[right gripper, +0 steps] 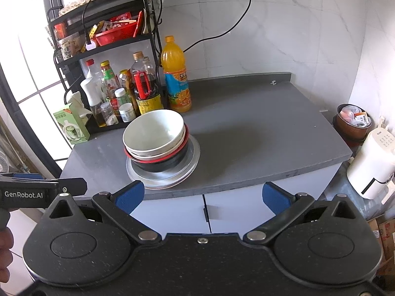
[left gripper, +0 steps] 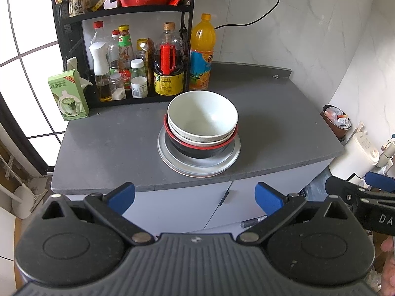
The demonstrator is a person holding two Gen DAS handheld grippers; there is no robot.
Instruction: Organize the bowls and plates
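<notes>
From the left wrist view, the left gripper point(left gripper: 195, 197) hung short of the grey stone table point(left gripper: 111, 145), its jaws wide and holding nothing. On the table stood one stack — a white ceramic bowl point(left gripper: 202, 118) nested in a second white bowl, a black red-rimmed bowl point(left gripper: 197, 149) beneath, all on round silver metal plates point(left gripper: 200, 167). From the right wrist view, the right gripper point(right gripper: 203, 196) likewise gaped empty, the stack point(right gripper: 160, 148) ahead to its left, near an orange juice bottle point(right gripper: 175, 74).

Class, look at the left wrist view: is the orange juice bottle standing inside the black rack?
No, the juice bottle stands on the counter just right of the rack.
</notes>
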